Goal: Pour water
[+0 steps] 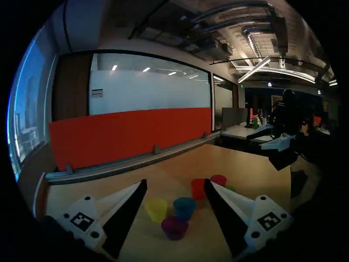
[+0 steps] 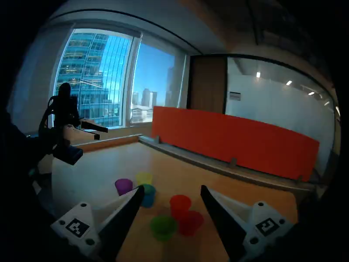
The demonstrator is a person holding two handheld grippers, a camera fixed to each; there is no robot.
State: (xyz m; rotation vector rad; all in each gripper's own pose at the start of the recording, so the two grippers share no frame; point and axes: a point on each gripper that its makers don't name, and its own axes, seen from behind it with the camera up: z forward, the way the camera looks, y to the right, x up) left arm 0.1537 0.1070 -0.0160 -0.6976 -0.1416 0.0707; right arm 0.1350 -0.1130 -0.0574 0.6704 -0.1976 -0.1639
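Cups (image 1: 184,207) packed tight | left gripper (image 1: 174,181), right gripper (image 2: 171,187) held wide open, empty | neighbours may be toppled on grasp

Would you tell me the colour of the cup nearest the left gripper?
The cup is purple, clearest in the left gripper view.

The surface (image 1: 253,166) is pale tan wood. The teal cup (image 1: 184,207) is plain, as are the others. Just beside it are a yellow cup (image 1: 156,208), a purple cup (image 1: 175,227) and an orange-red cup (image 1: 198,188). Farther from it are a red cup (image 1: 218,179) and a green cup (image 2: 163,227). Well beyond it runs an orange-red panel (image 1: 131,131). The left tool (image 1: 174,181) and right tool (image 2: 172,187) are white with black inner faces and black-and-white square markers.
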